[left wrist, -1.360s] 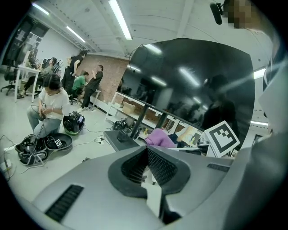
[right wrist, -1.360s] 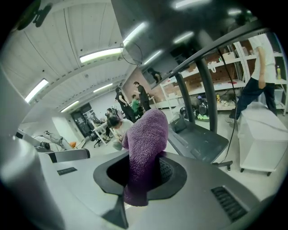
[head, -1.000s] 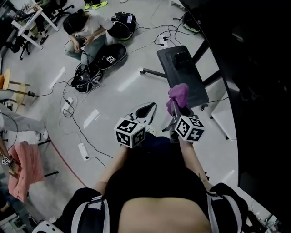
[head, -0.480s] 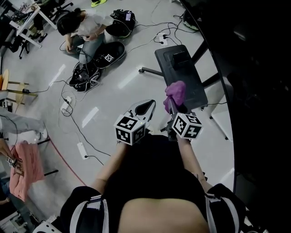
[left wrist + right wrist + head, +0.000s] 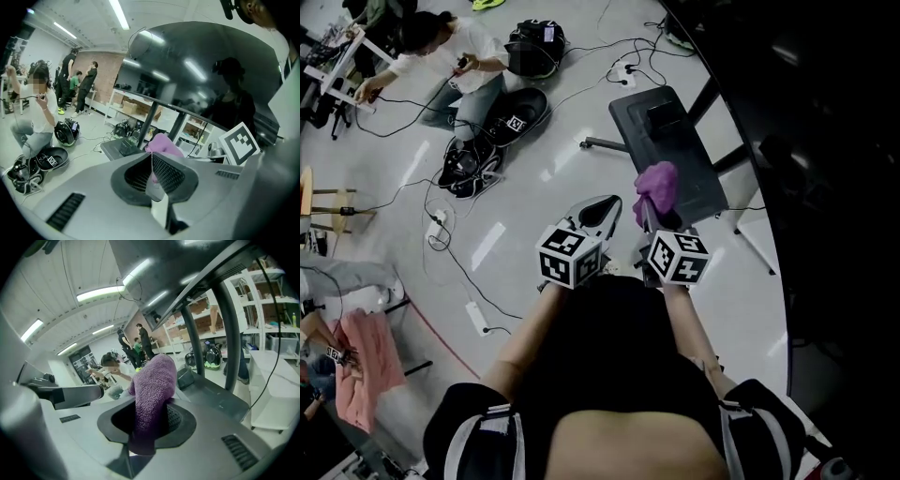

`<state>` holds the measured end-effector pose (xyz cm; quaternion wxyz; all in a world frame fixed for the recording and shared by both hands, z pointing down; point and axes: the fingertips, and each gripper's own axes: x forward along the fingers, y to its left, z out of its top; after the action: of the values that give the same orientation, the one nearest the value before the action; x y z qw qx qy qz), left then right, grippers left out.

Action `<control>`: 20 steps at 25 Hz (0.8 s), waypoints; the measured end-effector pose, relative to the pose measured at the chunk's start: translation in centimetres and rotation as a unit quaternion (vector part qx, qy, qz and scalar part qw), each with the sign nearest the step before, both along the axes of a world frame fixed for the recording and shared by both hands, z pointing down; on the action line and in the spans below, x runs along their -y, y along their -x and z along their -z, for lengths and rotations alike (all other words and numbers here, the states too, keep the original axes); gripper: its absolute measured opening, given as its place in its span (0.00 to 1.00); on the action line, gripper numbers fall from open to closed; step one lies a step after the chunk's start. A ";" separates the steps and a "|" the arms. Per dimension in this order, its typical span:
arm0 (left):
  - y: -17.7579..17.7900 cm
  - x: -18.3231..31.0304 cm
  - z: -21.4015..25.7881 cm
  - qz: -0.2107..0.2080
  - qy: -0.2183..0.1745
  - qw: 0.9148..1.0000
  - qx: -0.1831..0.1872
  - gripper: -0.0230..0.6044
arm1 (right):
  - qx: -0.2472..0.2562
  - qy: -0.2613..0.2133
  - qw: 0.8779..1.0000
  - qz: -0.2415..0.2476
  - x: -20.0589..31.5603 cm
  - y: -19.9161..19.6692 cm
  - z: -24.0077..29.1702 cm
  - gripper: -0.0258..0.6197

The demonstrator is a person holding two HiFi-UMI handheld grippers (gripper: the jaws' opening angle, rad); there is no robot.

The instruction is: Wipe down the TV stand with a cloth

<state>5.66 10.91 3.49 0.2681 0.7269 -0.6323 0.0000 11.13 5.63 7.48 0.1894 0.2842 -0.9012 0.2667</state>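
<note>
Grippers edging nearer stand (image 5: 689, 173) since a second ago. Left gripper (image 5: 154, 180) staying closed, empty, short of it. Right gripper (image 5: 149, 425) clamping purple cloth (image 5: 152, 385), hovering over stand's near edge. Wiping apparently not yet starting; whole stand remaining.

- The pale, glossy floor (image 5: 534, 187) carries all; ceiling lamps reflect in it as bright streaks;
- The dark flat base plate of the TV stand (image 5: 694, 173) lies on it at the upper right, with a small dark box (image 5: 664, 117) on its far end; a thin bar (image 5: 600, 146) goes out from its left edge along the floor;
- Black cables (image 5: 455, 258) run loosely over the floor at the left, between white power strips (image 5: 475, 317);
- A round black case (image 5: 514, 117), a black bag (image 5: 534, 47) and a heap of black gear (image 5: 469, 164) lie close together at the upper left; a person (image 5: 450, 52) sits on the floor just beside them.
</note>
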 end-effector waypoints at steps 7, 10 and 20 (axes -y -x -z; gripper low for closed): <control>2.6 4.1 0.6 -0.046 -0.003 0.999 0.002 0.05 | -0.007 -0.005 0.999 -0.050 3.4 1.6 0.6 0.18; 3.9 5.9 0.5 -0.066 -0.001 0.998 0.004 0.05 | -0.001 -0.004 0.997 -0.074 5.2 2.5 1.0 0.18; 7.6 11.9 1.9 -0.138 -0.002 0.990 -0.014 0.05 | -0.026 -0.029 0.989 -0.144 9.3 5.9 3.6 0.18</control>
<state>-1.99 -1.02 1.61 0.2724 0.8078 -0.5221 0.0257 5.19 -3.65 3.86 0.1643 0.4237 -0.8527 0.2576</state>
